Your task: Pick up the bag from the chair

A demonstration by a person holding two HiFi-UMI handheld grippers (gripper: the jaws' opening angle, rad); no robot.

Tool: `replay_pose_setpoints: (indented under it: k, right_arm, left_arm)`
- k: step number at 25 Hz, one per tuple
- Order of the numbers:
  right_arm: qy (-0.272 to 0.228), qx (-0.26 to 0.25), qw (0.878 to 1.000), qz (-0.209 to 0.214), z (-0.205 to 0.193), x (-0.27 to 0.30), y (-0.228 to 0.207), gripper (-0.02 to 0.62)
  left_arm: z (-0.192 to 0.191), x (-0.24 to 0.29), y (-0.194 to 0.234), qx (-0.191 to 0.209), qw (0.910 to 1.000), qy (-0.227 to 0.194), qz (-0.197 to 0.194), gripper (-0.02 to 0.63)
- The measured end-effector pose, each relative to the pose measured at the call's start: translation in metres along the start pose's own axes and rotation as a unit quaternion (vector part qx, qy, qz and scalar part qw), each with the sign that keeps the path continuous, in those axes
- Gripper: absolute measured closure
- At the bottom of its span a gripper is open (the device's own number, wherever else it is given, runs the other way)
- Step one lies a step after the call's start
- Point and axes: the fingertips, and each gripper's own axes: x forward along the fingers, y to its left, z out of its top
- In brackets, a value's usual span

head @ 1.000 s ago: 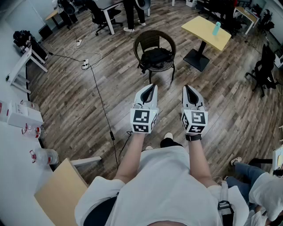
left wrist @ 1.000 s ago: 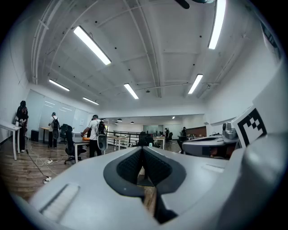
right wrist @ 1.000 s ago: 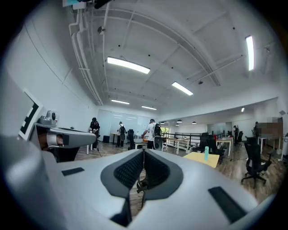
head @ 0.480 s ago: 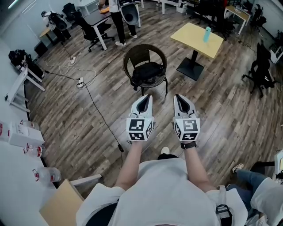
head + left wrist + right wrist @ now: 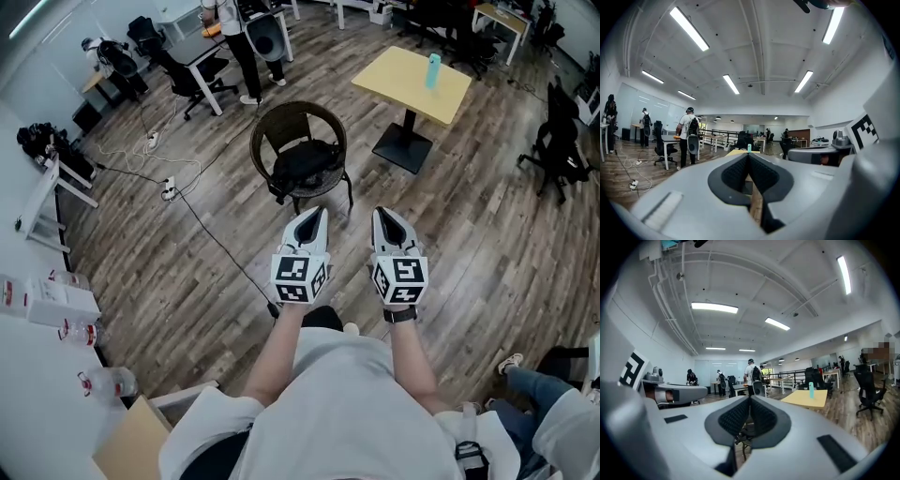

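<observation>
A black bag (image 5: 305, 161) lies on the seat of a round dark wicker chair (image 5: 286, 122) in the head view, upper middle. Both grippers are held side by side in front of the person, just short of the chair's front legs. My left gripper (image 5: 317, 214) is shut with nothing in it, pointing at the chair. My right gripper (image 5: 382, 215) is also shut and empty, a little right of the chair. In the left gripper view the left gripper (image 5: 748, 157) has its pads pressed together. The right gripper (image 5: 750, 399) looks the same in the right gripper view.
A yellow table (image 5: 412, 80) with a teal bottle (image 5: 432, 70) stands right of the chair. A black cable (image 5: 211, 239) runs across the wood floor on the left. A person (image 5: 234, 28) stands by desks behind. A white table (image 5: 37, 375) with bottles is near left. Someone's legs (image 5: 534, 389) show at lower right.
The person has walked toward the chair: it and the bag now sit closer to the gripper tips. Both grippers stay shut and side by side.
</observation>
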Motion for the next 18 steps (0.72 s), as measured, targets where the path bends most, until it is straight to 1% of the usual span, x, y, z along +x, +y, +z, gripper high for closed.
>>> replay_pose_setpoints:
  k: [4, 8, 13, 18]
  right_arm:
    - [0.007, 0.012, 1.000, -0.001, -0.008, 0.016, -0.014, 0.583]
    - [0.021, 0.007, 1.000, 0.011, -0.020, 0.052, -0.020, 0.583]
    - [0.030, -0.007, 0.999, 0.024, -0.015, 0.132, -0.032, 0.583]
    - [0.016, -0.023, 0.998, 0.056, 0.016, 0.241, -0.029, 0.583]
  left_arm:
    - [-0.004, 0.016, -0.002, 0.001, 0.9999, -0.008, -0.011, 0.597]
    - [-0.010, 0.047, 0.019, -0.001, 0.9998, -0.014, -0.013, 0.597]
    - [0.001, 0.108, 0.068, 0.000, 0.9994, -0.033, -0.008, 0.597]
    - [0.028, 0.179, 0.140, -0.008, 0.9989, -0.046, 0.002, 0.597]
